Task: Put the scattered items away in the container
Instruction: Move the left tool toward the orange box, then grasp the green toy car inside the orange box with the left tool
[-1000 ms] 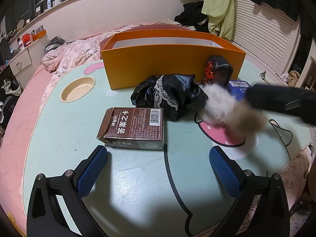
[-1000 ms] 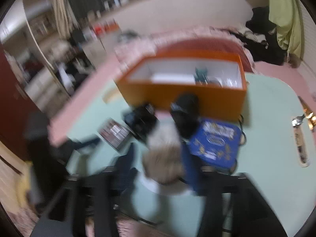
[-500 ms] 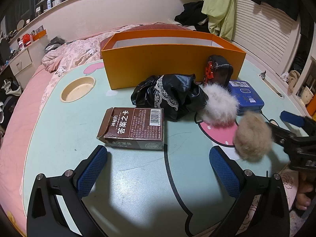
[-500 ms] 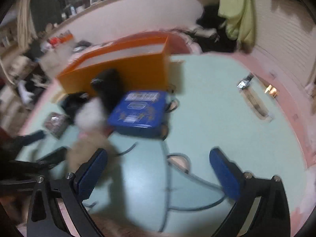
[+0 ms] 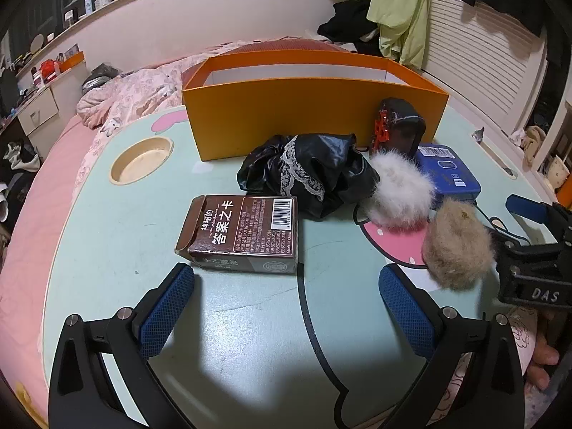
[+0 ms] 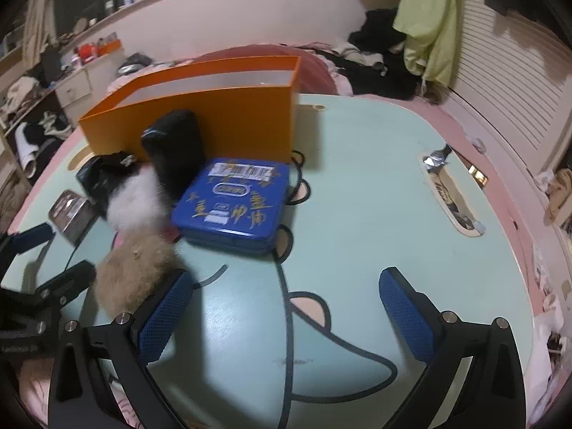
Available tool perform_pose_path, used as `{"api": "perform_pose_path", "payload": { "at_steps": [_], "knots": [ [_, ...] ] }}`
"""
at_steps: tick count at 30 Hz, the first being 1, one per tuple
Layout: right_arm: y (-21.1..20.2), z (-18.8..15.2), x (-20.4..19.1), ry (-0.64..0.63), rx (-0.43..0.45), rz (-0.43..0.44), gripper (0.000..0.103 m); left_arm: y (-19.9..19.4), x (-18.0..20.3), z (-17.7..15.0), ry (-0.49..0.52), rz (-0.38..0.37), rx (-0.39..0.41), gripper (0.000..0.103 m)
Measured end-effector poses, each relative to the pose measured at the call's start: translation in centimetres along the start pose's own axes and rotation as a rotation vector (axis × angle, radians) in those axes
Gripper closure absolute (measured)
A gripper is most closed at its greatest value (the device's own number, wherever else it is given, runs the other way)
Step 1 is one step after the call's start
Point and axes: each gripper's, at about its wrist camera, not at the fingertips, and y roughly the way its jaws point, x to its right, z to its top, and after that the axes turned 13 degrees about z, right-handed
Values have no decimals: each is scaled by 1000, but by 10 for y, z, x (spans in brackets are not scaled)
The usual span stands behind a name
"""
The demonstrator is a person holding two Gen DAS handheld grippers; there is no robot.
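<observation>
Mint-green tabletop (image 5: pixel 107 261) with a cartoon print fills both views, with a pink bed and hung clothes behind it. One orange box (image 5: pixel 314 114) stands open-topped at twelve o'clock in the left wrist view, its inside walls white; from here its contents cannot be seen.

Six loose items lie in front of it. One brown carton (image 5: pixel 243 232) with white Chinese lettering and a barcode lies flat at about eleven o'clock from the left gripper (image 5: pixel 286 311). One crumpled black cloth (image 5: pixel 307 175) with a white lace edge sits just past it, touching the carton's far corner. One black pouch (image 5: pixel 400 128) with a red clasp stands against the orange box's front wall. One blue tin (image 6: pixel 232 203) with gold writing lies flat at one o'clock, beside the pouch. Two fluffy pom-poms: the white one (image 5: pixel 400 193) rests against the cloth and the tin, and the tan one (image 5: pixel 457 246) sits at two to three o'clock, nearer the table edge.

Left gripper's blue-padded tongs are spread wide above bare table, holding nothing. Right gripper (image 6: pixel 286 314) is likewise spread wide and empty; its left pad (image 6: pixel 164 318) is just beside the tan pom-pom, though contact cannot be judged.
</observation>
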Motion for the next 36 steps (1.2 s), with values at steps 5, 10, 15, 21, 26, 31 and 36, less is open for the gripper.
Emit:
{"api": "perform_pose_path", "payload": {
  "at_steps": [5, 10, 15, 21, 26, 31, 36],
  "knots": [
    [-1, 1, -2, -13, 1, 15, 0, -14, -13, 2, -50, -38, 56, 3],
    [-3, -1, -2, -18, 14, 20, 0, -60, -29, 37, -92, -83, 234, 3],
    [-2, -1, -2, -21, 19, 23, 0, -62, -21, 103, -48, -198, 226, 7],
    [-2, -1, -2, -21, 20, 24, 0, -16, 6, 172, -10, -271, 86, 15],
    [-2, -1, -2, -21, 19, 24, 0, 50, 36, 199, -1, -332, -151, 22],
    [-2, 0, -4, -22, 21, 25, 0, 98, 58, 201, 18, -226, -250, 36],
    [-1, 2, -4, -22, 23, 27, 0, 132, 70, 197, 25, -116, -324, 49]
  ]
}}
